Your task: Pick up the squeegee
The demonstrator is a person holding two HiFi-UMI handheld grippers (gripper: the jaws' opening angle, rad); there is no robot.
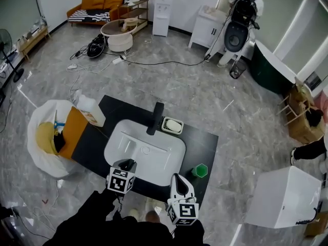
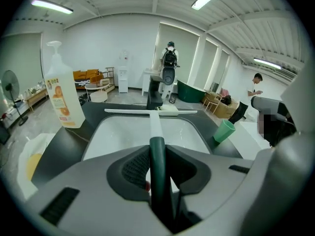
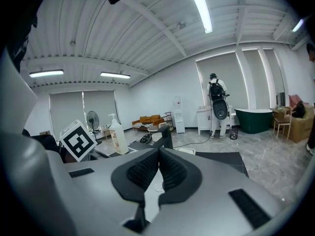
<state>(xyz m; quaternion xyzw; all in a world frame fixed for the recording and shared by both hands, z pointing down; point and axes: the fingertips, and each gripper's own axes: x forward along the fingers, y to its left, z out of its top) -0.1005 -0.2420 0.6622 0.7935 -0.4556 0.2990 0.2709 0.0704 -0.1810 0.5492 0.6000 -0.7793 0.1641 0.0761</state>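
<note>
The squeegee (image 2: 155, 126) has a dark green handle, a white shaft and a white blade bar that runs crosswise over the white sink basin (image 2: 110, 132). My left gripper (image 2: 157, 154) is shut on the green handle and holds the squeegee above the basin. In the head view the left gripper (image 1: 126, 168) hangs over the near rim of the sink (image 1: 171, 160), and the white squeegee is hard to make out against the basin. My right gripper (image 1: 179, 184) is at the counter's front edge, to the right of the left one. Its pads (image 3: 170, 171) meet with nothing between them.
A black faucet (image 1: 155, 118) and a soap dish (image 1: 172, 125) stand behind the basin on the black counter (image 1: 207, 142). A soap bottle (image 1: 91, 110) is at the left and a green cup (image 1: 200, 170) at the right. A white bag bin (image 1: 48, 137) stands left, a white box (image 1: 284, 196) right.
</note>
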